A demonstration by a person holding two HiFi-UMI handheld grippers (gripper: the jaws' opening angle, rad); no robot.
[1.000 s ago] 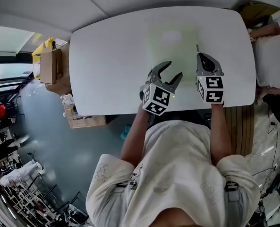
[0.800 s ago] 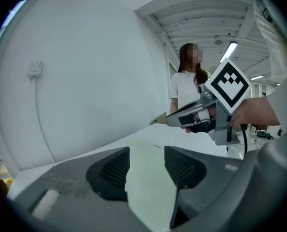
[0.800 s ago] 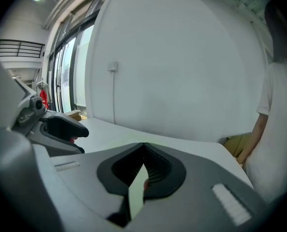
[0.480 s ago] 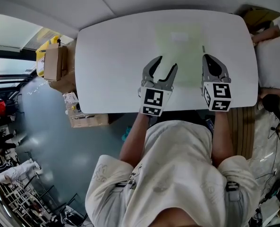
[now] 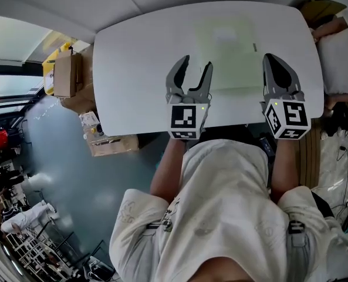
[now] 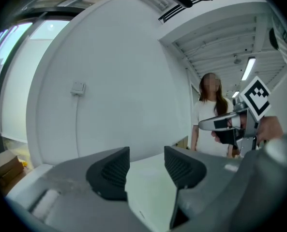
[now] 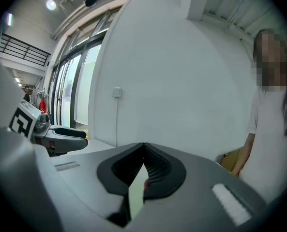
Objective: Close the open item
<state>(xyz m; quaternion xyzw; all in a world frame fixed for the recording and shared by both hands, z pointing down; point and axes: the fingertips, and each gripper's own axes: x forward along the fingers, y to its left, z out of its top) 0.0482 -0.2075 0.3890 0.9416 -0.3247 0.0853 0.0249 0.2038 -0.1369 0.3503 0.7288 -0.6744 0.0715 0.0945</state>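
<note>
A thin pale green folder (image 5: pixel 227 54) lies flat on the white table (image 5: pixel 138 69), with a white label near its far end. My left gripper (image 5: pixel 195 62) is open and hovers over the folder's near left edge. In the left gripper view the green surface (image 6: pixel 150 190) shows between the spread pads, and nothing is held. My right gripper (image 5: pixel 272 57) is shut, just beyond the folder's right edge. In the right gripper view the right gripper (image 7: pixel 144 164) has its pads closed together, with only a green sliver visible below them.
A person in white (image 6: pixel 208 124) stands past the table's far right corner, a sleeve and hand (image 5: pixel 337 51) showing there. Cardboard boxes (image 5: pixel 62 75) and clutter (image 5: pixel 109 144) sit on the floor to the left. A brown box (image 5: pixel 317 7) sits at the far right corner.
Both grippers have moved apart and farther over the table. The left one turned straight along the folder's left edge; the right one shifted right, off the folder's edge.
</note>
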